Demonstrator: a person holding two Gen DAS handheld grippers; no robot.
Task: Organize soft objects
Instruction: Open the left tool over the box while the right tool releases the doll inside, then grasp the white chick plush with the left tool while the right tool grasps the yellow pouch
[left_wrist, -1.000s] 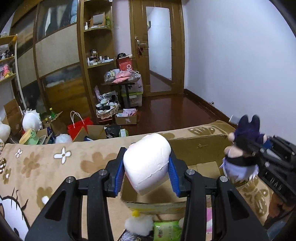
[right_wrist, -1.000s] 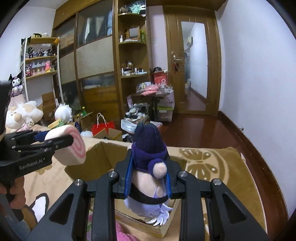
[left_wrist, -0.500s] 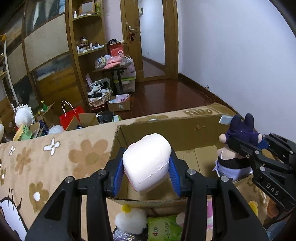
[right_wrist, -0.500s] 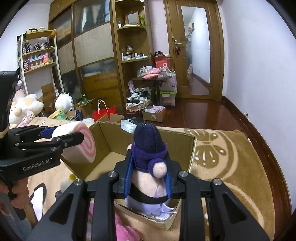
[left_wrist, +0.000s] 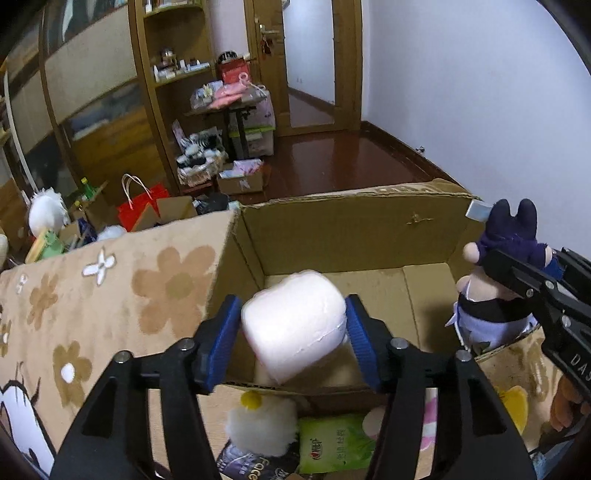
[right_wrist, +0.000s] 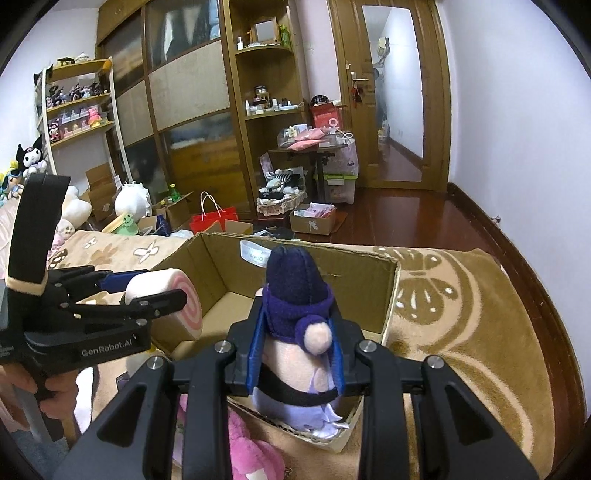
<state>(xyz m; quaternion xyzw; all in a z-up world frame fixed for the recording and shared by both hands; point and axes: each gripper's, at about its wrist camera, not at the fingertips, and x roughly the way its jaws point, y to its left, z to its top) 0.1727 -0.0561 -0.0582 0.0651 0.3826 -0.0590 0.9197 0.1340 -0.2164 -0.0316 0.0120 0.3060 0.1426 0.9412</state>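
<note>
Swiss-roll plush (left_wrist: 293, 325) and purple-hooded doll (right_wrist: 297, 332), each clamped in its fingers, have dropped lower over the cardboard box (left_wrist: 351, 229), doll at 3 o'clock; release looks next.

A red paper bag (right_wrist: 214, 218) with white handles stands on the floor before the wooden wardrobe (right_wrist: 192, 122). Right of the bag, a wicker basket (right_wrist: 280, 201) holds striped fabric, and a small open carton (right_wrist: 314, 218) sits just beside the basket. A dark desk (right_wrist: 314, 151) behind them carries pink items and small bottles. A corner shelf unit (right_wrist: 266, 74) holds jars and a frame. A white ladder shelf (right_wrist: 79, 107) at the left wall carries figurines. The wooden door (right_wrist: 391, 92) has a glass panel.
</note>
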